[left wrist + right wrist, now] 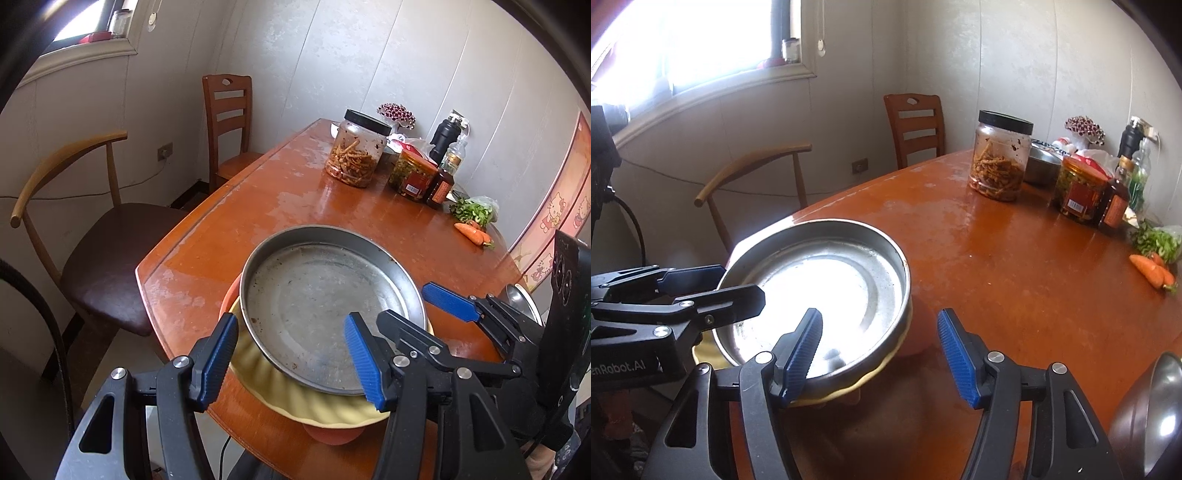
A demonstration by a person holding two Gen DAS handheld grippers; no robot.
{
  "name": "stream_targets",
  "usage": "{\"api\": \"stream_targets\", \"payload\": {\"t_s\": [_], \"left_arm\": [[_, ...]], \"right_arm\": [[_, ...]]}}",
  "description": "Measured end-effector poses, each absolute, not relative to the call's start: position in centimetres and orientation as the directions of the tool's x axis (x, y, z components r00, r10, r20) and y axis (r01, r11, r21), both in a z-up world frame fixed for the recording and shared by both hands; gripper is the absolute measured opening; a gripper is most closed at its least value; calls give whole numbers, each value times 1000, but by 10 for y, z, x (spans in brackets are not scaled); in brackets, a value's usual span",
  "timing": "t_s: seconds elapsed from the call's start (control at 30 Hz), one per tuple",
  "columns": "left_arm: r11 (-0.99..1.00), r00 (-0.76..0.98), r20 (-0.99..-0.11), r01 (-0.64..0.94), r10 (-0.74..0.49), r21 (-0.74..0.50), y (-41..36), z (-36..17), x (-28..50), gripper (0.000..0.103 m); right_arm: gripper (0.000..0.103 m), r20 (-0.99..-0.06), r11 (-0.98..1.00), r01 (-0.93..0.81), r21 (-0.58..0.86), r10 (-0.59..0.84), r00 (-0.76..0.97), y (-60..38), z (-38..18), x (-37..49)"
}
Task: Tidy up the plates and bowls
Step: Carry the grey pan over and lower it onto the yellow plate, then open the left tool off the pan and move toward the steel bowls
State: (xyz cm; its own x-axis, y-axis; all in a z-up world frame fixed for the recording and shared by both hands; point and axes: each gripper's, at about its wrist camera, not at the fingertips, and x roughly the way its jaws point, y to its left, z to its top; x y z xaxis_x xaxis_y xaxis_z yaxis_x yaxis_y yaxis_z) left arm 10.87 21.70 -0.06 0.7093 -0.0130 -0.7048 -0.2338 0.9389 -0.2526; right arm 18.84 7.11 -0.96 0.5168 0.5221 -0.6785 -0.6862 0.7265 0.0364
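Note:
A round metal pan rests on a yellow fluted plate, which lies on an orange plate at the near edge of the wooden table. My left gripper is open and straddles the pan's near-left rim, one pad outside it and one over the inside. My right gripper is open across the near-right rim of the pan, with its right pad over bare table. Neither gripper's pads press on the pan. Each gripper shows in the other's view: right gripper, left gripper.
A metal bowl sits at the near right. At the table's far end stand a black-lidded pickle jar, a second metal bowl, smaller jars and bottles, carrots and greens. Two chairs stand to the left.

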Motion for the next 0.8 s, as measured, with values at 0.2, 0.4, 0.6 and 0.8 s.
{"api": "stream_targets", "payload": {"t_s": [0.2, 0.4, 0.6, 0.8], "left_arm": [[937, 715, -699, -255, 18, -237, 215, 5, 102, 60], [937, 727, -686, -258, 26, -237, 208, 13, 94, 62], [941, 735, -676, -262, 51, -213, 196, 24, 87, 65], [950, 743, -669, -236, 42, -203, 174, 32, 82, 68]], "right_arm": [[69, -660, 731, -680, 50, 535, 527, 62, -6, 184], [74, -619, 727, -680, 95, 578, 532, 47, 3, 178], [75, -572, 747, -656, 105, 585, 575, 30, 14, 172], [76, -533, 782, -619, 69, 554, 640, 6, 33, 151]]}}
